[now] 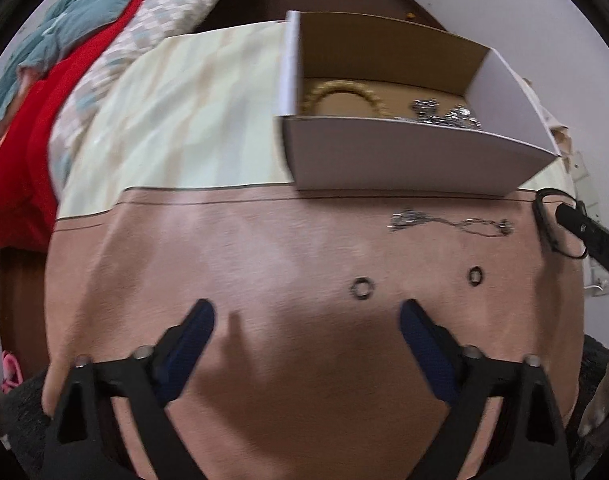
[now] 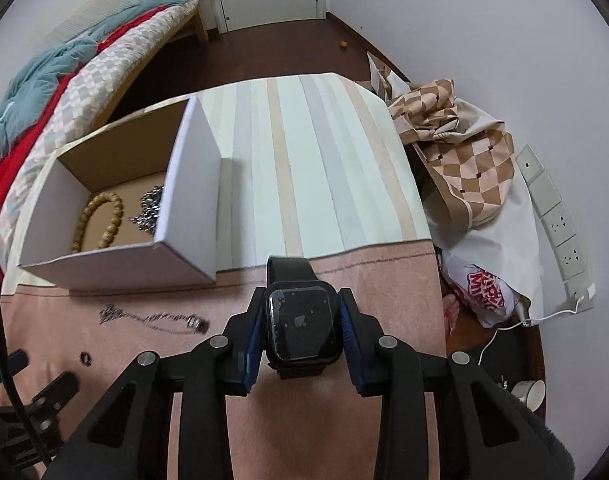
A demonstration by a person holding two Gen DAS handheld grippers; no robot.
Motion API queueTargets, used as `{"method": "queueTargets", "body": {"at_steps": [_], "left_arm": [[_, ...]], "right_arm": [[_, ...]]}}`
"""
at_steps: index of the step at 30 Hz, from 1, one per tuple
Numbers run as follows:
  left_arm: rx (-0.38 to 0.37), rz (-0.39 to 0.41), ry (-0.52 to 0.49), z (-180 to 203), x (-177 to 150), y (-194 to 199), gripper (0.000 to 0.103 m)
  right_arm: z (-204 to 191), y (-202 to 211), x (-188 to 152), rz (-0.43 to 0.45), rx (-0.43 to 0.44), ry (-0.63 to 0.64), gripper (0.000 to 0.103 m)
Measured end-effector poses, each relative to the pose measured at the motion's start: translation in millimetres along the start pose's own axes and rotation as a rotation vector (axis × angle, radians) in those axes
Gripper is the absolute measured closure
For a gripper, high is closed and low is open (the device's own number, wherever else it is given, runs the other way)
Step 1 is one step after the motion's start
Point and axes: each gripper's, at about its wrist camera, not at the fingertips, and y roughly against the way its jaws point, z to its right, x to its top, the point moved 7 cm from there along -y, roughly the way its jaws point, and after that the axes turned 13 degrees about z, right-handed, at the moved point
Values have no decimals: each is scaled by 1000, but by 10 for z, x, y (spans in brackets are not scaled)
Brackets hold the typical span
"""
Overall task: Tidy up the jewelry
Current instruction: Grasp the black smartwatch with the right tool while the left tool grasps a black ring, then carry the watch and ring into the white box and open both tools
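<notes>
My right gripper (image 2: 301,312) is shut on a black smartwatch (image 2: 302,322), held just above the pink cloth (image 2: 336,400). Its strap (image 1: 544,216) shows at the right edge of the left wrist view. An open cardboard box (image 1: 404,152) (image 2: 116,268) holds a wooden bead bracelet (image 1: 340,90) (image 2: 100,216) and silver chains (image 1: 448,116) (image 2: 150,210). A silver necklace (image 1: 444,222) (image 2: 152,318) lies on the cloth in front of the box. Two small rings (image 1: 362,288) (image 1: 475,276) lie nearer; one ring (image 2: 85,358) shows in the right wrist view. My left gripper (image 1: 306,320) is open and empty above the cloth.
A striped cloth (image 2: 316,168) covers the table's far part. A bed with red and teal bedding (image 1: 44,100) is at the left. Bags (image 2: 472,184) and a power strip (image 2: 552,216) lie at the right by the wall.
</notes>
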Motion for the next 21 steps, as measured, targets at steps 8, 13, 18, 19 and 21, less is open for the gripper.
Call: {"method": "queueTargets", "body": {"at_steps": [8, 13, 18, 19, 21], "left_arm": [[-36, 30, -70, 267, -26, -68, 86], [-41, 33, -85, 330, -52, -22, 94], [-51, 46, -86, 368, -42, 65, 95], [-54, 53, -85, 386, -19, 98, 95], [-60, 71, -85, 382, 19, 177, 95]], "right_arm": [[-11, 204, -163, -6, 6, 0, 67], [-77, 214, -236, -17, 11, 32, 67], [-152, 339, -164, 10, 31, 44, 67], [-167, 373, -141, 17, 37, 44, 67], [-184, 441, -90, 31, 46, 42, 67]]}}
